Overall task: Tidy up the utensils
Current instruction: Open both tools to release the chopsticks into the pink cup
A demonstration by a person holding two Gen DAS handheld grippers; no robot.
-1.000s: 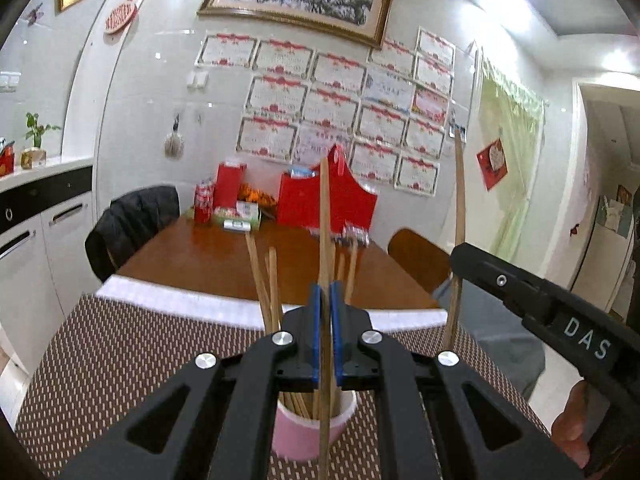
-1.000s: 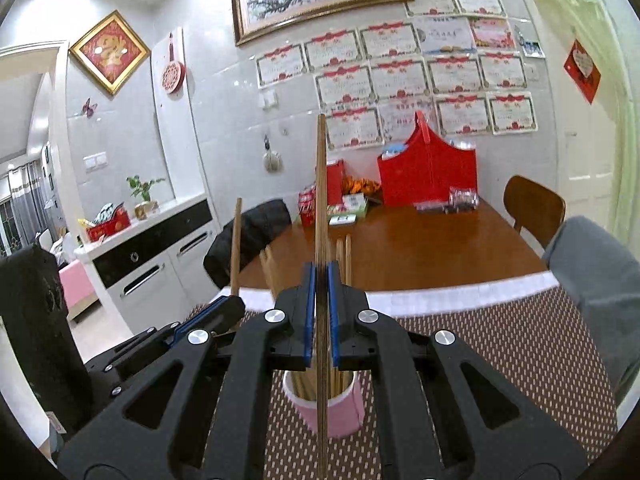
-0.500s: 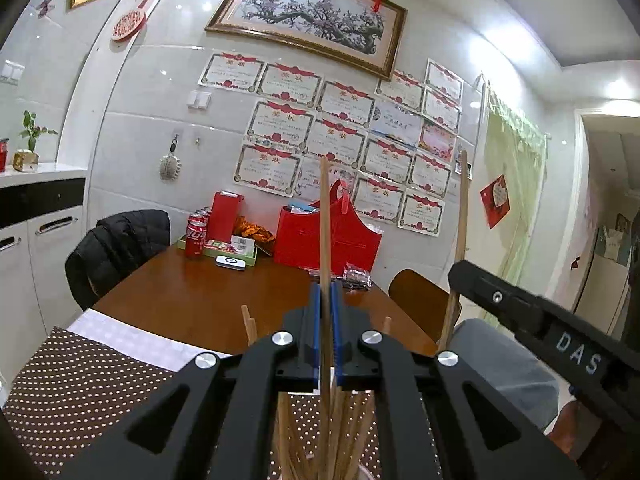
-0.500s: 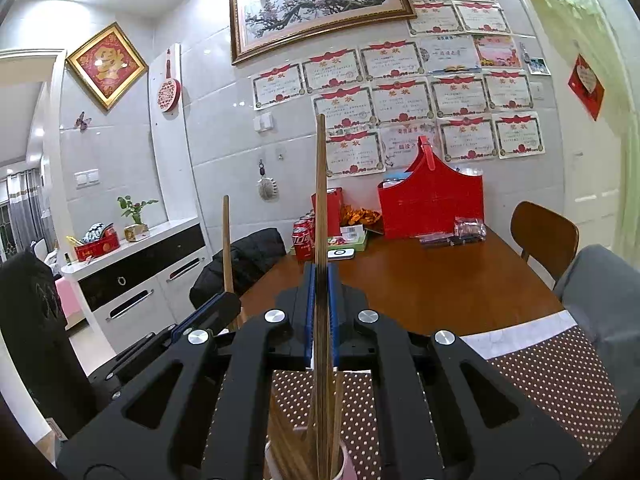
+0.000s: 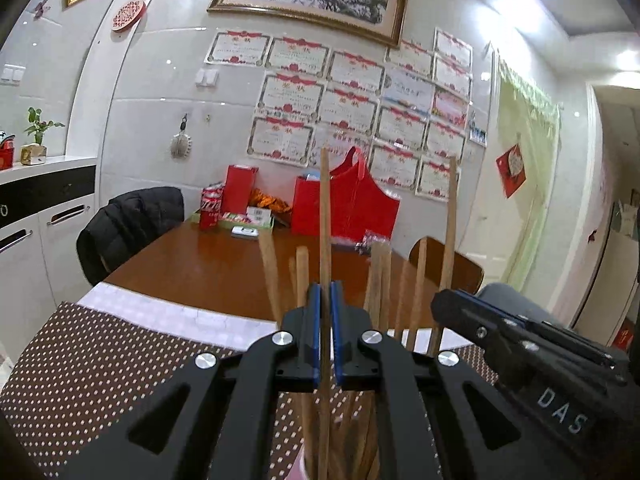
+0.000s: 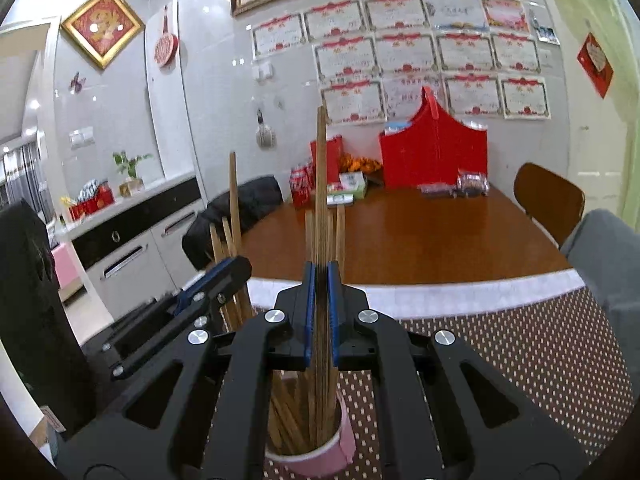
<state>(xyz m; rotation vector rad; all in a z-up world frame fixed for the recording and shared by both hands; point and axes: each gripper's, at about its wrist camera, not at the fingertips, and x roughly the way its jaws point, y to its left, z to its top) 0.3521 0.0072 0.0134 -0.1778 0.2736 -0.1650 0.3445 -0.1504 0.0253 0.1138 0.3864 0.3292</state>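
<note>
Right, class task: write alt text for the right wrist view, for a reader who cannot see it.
The right gripper is shut on one upright wooden chopstick, its lower end down in a pink cup already full of chopsticks. The cup stands on a brown dotted placemat on a wooden dining table. At left, the left gripper holds another chopstick.

My grippers (image 5: 325, 334) (image 6: 320, 312) are matt black plastic with blue pads and shiny metal screws. The chopsticks (image 6: 320, 184) are plain wood, the cup (image 6: 320, 452) smooth pink plastic, the mat (image 6: 520, 360) dotted woven cloth, the table (image 6: 420, 240) glossy wood.
</note>
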